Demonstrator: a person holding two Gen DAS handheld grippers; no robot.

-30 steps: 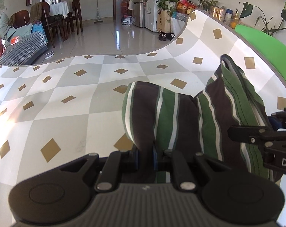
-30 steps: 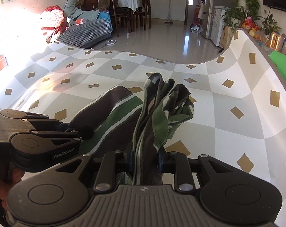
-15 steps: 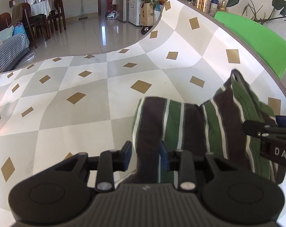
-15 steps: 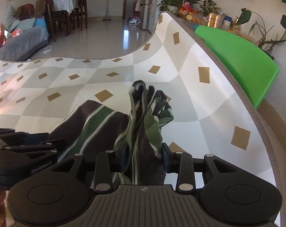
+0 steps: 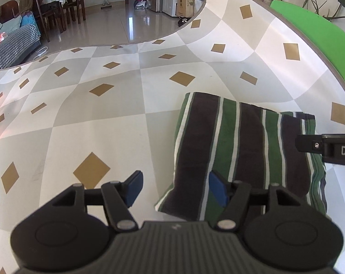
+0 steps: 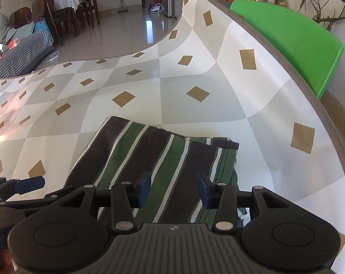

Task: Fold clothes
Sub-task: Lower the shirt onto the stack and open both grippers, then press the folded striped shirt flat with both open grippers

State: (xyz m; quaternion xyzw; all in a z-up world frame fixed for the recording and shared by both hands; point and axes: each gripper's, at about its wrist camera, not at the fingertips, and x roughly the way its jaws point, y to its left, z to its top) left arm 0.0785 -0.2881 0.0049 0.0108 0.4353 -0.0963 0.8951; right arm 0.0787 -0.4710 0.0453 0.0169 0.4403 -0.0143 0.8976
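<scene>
Far left of my left-wrist view there was only the checkered table cover (image 5: pixel 85 118), sun glare washing its left edge. Moving right, my left gripper (image 5: pixel 173 188) sat at the bottom centre, its jaws having just been opening, now well apart and gripping nothing: the left blue pad over bare cover, the right one over the near corner of the striped garment (image 5: pixel 241 146), not pinching it. The garment lay folded flat in the lower right of that frame, green, dark and white stripes running away from me. At the right edge the black tip of my right gripper (image 5: pixel 325 146) poked in above the cloth.

In the right-wrist view, the garment (image 6: pixel 154 157) filled the lower centre, and the right gripper (image 6: pixel 173 188) sat above it, jaws just parted to about half spread, cloth showing between the pads but not clamped. Its right-hand layers (image 6: pixel 225 159) looked a bit uneven, though I couldn't tell if a hem was peeking out or just shadowed.

My worry: pulling back low could catch a pad on the top layer and drag the fold open. The near left corner looked lifted too, and could spring up once left alone. The green board (image 6: pixel 286 36) stayed clear, upper right.
</scene>
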